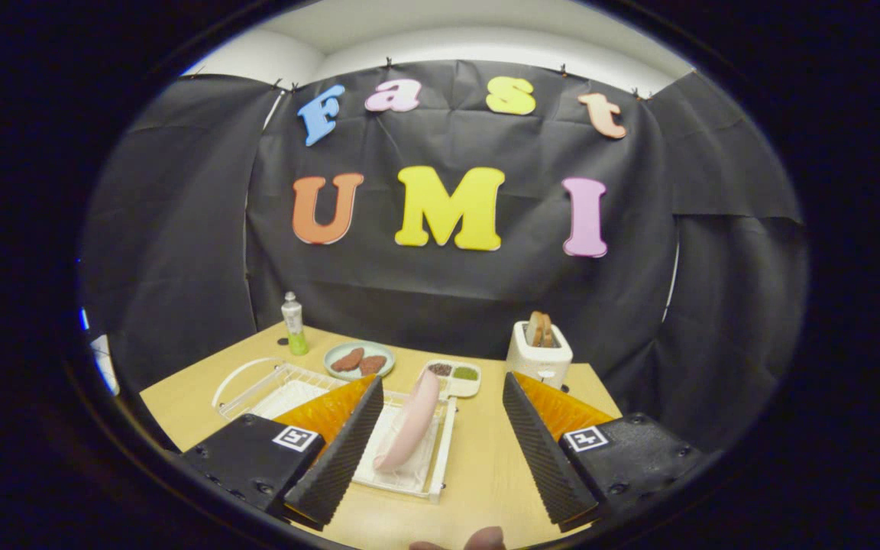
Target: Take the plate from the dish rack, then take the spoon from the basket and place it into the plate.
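"The gripper (440, 439) is spread wide, holding nothing. The pink plate (410, 418) stands on edge in the white dish rack (440, 458), between the fingers but hard by the left one."

"So what worries you?"

"That left finger could knock the plate flat, or drag the rack across the worktop (486, 473). A thin rim slips easily."

one pink plate (410, 418), one dish rack (440, 451), one toaster (538, 354), one bottle (294, 324), two patties (359, 362)
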`<move>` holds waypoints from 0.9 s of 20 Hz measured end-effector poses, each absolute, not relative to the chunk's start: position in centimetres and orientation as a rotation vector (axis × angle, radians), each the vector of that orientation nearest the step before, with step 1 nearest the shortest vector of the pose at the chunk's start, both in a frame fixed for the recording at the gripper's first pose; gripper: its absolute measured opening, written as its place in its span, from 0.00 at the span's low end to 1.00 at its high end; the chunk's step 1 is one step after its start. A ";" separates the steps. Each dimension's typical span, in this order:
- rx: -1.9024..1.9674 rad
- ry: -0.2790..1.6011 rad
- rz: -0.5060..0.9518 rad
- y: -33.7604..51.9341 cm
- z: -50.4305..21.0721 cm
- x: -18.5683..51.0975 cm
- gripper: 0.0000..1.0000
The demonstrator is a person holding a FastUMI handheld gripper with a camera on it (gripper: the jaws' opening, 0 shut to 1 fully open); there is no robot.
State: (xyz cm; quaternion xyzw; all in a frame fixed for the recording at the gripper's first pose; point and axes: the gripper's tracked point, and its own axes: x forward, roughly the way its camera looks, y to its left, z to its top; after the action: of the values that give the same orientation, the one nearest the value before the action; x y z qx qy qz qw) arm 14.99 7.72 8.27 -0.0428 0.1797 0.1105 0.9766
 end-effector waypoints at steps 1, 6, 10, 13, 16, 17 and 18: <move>-0.106 0.412 0.236 8.4 7.6 15.8 1.00; -0.081 0.614 0.243 10.5 4.7 20.0 1.00; -0.082 0.724 0.221 11.2 2.1 22.6 1.00; -0.062 0.809 0.202 11.5 -0.7 24.3 1.00; -0.039 0.856 0.157 11.0 -2.4 25.8 0.98; -0.025 0.882 0.138 11.0 -3.0 25.9 0.97; -0.017 0.905 0.122 10.7 -3.5 25.9 0.94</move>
State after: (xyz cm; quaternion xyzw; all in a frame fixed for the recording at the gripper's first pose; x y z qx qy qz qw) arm 25.92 10.70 -3.52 -0.0082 0.4371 0.0588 0.8974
